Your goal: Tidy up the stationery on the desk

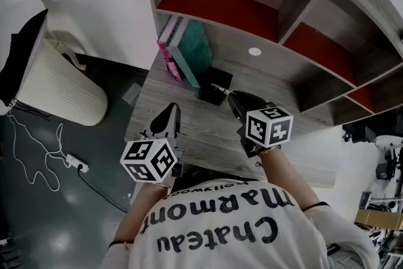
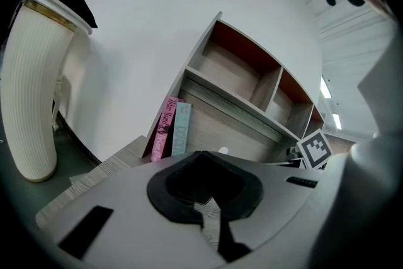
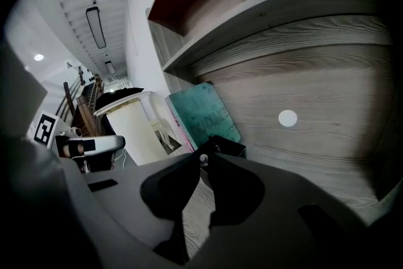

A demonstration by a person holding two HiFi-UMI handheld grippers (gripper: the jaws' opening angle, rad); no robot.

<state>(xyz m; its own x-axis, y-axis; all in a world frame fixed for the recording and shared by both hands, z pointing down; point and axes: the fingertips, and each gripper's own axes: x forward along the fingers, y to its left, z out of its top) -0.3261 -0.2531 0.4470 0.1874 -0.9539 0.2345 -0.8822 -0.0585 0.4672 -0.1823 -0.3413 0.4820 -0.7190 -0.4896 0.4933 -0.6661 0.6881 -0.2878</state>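
While the right claw grips, pen points ahead.

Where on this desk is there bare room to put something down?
Bare desk lies in front of the books and right of the black box. The shelf compartments above look empty. The back left corner, with books and box, is crowded.

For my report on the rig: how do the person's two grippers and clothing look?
The left gripper and right gripper have grey shells with black jaw pads. Each carries a white cube with black square markers. The person wears a white T-shirt with black lettering and dark sleeve edges.
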